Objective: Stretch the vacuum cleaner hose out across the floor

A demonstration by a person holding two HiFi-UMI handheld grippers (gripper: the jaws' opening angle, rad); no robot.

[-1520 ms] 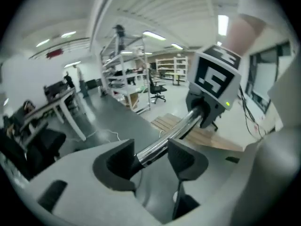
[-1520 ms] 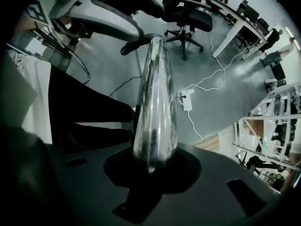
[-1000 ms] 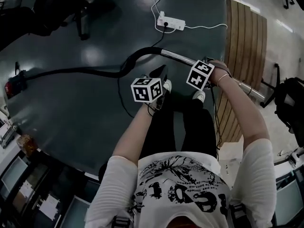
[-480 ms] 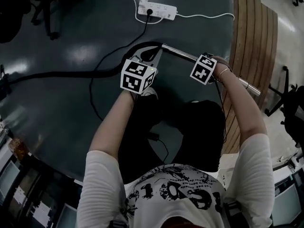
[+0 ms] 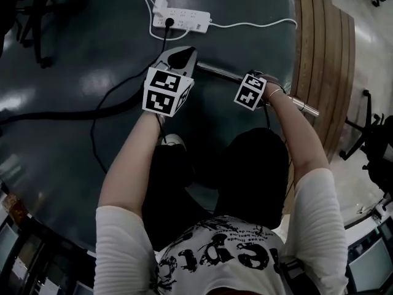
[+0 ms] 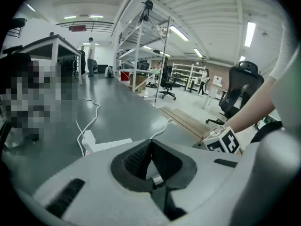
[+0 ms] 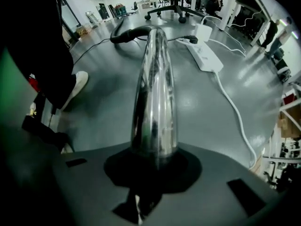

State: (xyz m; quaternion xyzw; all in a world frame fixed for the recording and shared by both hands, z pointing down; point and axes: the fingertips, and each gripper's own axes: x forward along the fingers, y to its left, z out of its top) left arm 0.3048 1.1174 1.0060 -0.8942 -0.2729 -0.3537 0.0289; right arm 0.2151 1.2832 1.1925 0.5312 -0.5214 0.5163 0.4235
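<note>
The vacuum's chrome tube (image 5: 216, 72) lies slanted above the dark floor, and its black hose (image 5: 73, 113) trails off to the left. My right gripper (image 5: 245, 85) is shut on that tube. In the right gripper view the chrome tube (image 7: 155, 98) runs straight out from between the jaws of the right gripper (image 7: 155, 159) to the curved black hose (image 7: 126, 32). My left gripper (image 5: 178, 57) hovers over the hose-tube joint, hiding it. In the left gripper view the left gripper (image 6: 153, 168) is shut with nothing held.
A white power strip (image 5: 182, 19) with white and black cords lies just beyond the left gripper, also in view as power strip (image 6: 107, 145) and power strip (image 7: 205, 55). Wooden slats (image 5: 325, 60) lie to the right. Office chairs stand around; the person's shoe (image 7: 77, 83) is near the tube.
The person has stepped forward. The left gripper has moved ahead, over the hose bend and closer to the power strip. The right gripper still holds the tube.
</note>
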